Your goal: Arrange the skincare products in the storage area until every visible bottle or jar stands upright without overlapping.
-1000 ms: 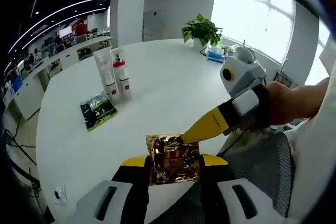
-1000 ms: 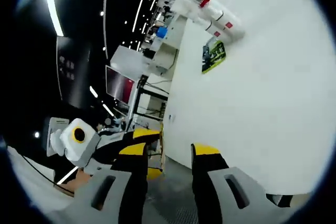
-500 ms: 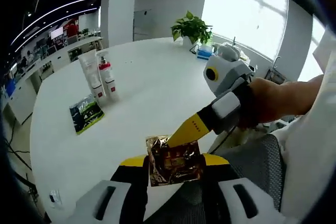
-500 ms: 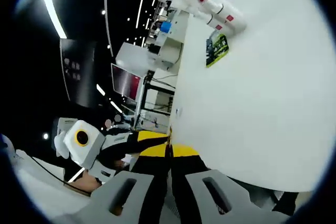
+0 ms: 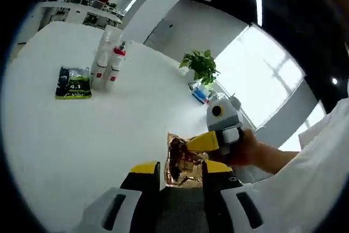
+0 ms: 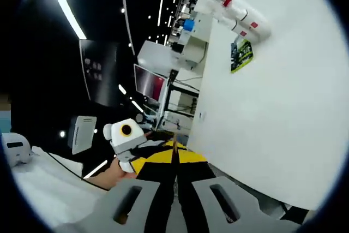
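Both hand-held grippers (image 5: 181, 172) on gold sachet (image 5: 184, 161)

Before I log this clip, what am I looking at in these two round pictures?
A person holds a hand tool with two fingers in each hand, each carrying a fisheye camera. In the left gripper view, the left gripper and the right gripper both pinch a gold foil sachet at the edge of a white table. Farther off stand a white tube and a red-capped bottle, beside a flat green sachet. The right gripper view looks sideways along the table.
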Demonstrator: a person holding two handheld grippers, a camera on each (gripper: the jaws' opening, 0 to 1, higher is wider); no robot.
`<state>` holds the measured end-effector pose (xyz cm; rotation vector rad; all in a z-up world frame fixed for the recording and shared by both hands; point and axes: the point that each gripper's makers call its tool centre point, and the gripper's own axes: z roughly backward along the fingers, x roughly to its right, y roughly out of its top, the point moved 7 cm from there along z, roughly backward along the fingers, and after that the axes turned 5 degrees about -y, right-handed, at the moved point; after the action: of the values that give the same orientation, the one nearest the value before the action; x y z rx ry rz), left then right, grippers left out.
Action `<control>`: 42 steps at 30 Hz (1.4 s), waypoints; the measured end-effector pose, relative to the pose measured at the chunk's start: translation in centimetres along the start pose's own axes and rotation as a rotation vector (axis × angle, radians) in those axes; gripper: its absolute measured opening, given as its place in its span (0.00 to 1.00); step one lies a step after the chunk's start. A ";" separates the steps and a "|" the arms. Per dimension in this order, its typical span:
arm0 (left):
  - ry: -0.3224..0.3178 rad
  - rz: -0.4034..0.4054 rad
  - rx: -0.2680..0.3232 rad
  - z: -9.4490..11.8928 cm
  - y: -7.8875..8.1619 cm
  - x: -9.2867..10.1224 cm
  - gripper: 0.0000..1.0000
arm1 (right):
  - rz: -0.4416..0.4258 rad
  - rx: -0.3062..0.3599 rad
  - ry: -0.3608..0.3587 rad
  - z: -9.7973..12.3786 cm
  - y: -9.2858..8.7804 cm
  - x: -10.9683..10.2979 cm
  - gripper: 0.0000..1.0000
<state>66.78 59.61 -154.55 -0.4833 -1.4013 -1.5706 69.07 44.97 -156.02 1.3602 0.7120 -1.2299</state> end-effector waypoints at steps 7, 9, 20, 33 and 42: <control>-0.099 0.097 0.002 -0.7 -0.3 0.7 0.10 | -0.004 -0.004 0.075 0.4 -0.2 -0.8 0.00; -0.114 0.129 0.027 -0.5 -0.2 0.6 0.07 | -0.016 0.004 0.087 0.5 -0.1 -0.8 0.00; -0.207 0.319 0.264 0.4 1.1 0.5 0.01 | -0.037 0.115 0.124 0.1 0.2 -1.5 0.15; -0.247 0.371 0.253 -0.3 0.6 0.8 0.02 | -0.020 0.113 0.122 0.4 -0.4 -2.0 0.00; -0.323 0.415 0.254 0.4 0.4 1.6 0.01 | -0.073 0.056 0.187 0.8 -1.1 -2.7 0.00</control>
<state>66.21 59.40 -152.93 -0.8386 -1.5920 -0.9952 67.06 45.07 -153.71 1.5207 0.8698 -1.1970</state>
